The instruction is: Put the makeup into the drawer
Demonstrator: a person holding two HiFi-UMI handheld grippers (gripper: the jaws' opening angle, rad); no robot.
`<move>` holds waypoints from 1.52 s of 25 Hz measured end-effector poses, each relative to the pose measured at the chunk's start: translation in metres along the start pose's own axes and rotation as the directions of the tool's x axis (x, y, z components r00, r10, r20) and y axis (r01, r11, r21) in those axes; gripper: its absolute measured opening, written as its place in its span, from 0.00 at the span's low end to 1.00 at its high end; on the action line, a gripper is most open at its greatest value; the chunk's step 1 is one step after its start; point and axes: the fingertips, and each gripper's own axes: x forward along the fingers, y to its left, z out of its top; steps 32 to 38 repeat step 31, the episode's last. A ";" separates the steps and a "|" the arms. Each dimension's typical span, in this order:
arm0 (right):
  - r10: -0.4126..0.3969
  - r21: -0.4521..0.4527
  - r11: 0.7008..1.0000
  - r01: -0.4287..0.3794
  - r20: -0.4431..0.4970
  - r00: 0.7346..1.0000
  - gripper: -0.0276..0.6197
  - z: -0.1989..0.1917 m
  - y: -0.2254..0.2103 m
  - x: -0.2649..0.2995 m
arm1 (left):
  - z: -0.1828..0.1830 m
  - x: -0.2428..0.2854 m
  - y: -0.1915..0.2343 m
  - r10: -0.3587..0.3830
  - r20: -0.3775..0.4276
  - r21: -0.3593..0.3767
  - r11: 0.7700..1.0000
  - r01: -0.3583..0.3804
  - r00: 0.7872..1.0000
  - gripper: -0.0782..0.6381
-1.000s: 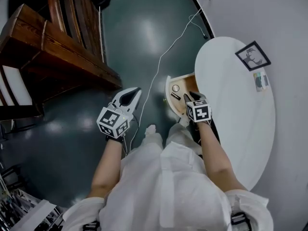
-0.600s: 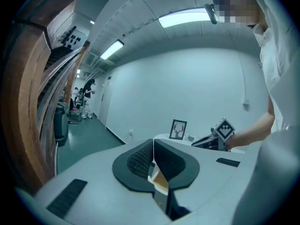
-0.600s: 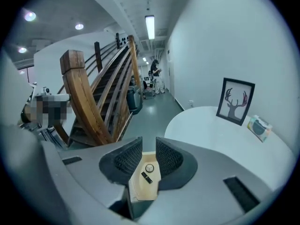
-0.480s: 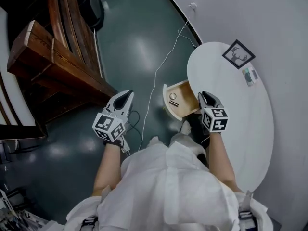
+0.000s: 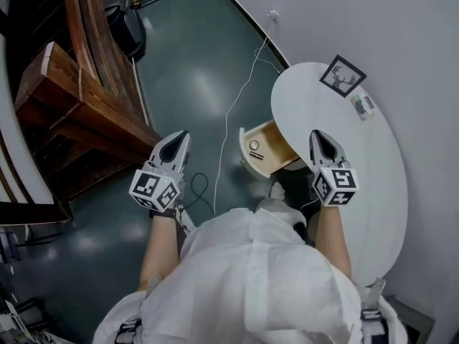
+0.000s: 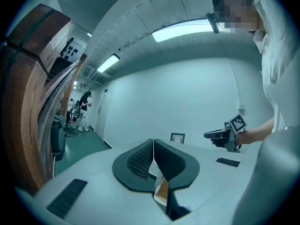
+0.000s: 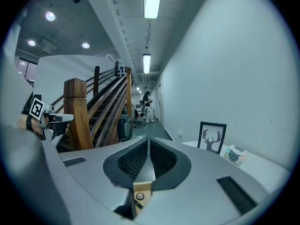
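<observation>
The wooden drawer stands pulled out from under the round white table. A round makeup compact and a dark stick lie in it. My right gripper hovers above the table's near edge, right of the drawer; its jaws have just been closing and are shut with nothing between them. In the right gripper view the gripper points level and the compact shows far below. My left gripper is shut and empty over the floor, left of the drawer, with the left gripper aimed across the table.
A deer picture frame and a small box sit at the table's far side by the white wall. A wooden staircase fills the left. A white cable runs over the dark floor to a wall socket.
The right gripper has lifted out of the drawer area and moved right, over the table's edge. The left gripper has risen and drifted a little left. The drawer's contents stayed put.
</observation>
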 end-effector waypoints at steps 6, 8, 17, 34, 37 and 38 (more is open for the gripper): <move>-0.030 -0.052 0.998 0.035 0.079 0.996 0.06 0.025 -0.004 -0.027 | 0.019 -0.009 -0.005 -0.011 0.043 0.020 1.000 0.010 0.999 0.13; -0.038 -0.059 0.997 0.044 0.094 0.995 0.06 0.030 -0.005 -0.033 | 0.022 -0.010 -0.005 -0.012 0.049 0.025 1.000 0.011 0.999 0.13; -0.059 -0.056 0.996 0.067 0.129 0.990 0.06 0.043 -0.009 -0.042 | 0.027 -0.014 -0.003 -0.018 0.050 0.034 0.999 0.016 0.999 0.13; -0.034 -0.074 0.996 0.043 0.117 0.993 0.06 0.046 0.000 -0.026 | 0.019 -0.009 0.004 -0.024 0.047 0.017 1.000 0.023 0.999 0.13; -0.034 -0.074 0.996 0.043 0.117 0.993 0.06 0.046 0.000 -0.026 | 0.019 -0.009 0.004 -0.024 0.047 0.017 1.000 0.023 0.999 0.13; -0.034 -0.074 0.996 0.043 0.117 0.993 0.06 0.046 0.000 -0.026 | 0.019 -0.009 0.004 -0.024 0.047 0.017 1.000 0.023 0.999 0.13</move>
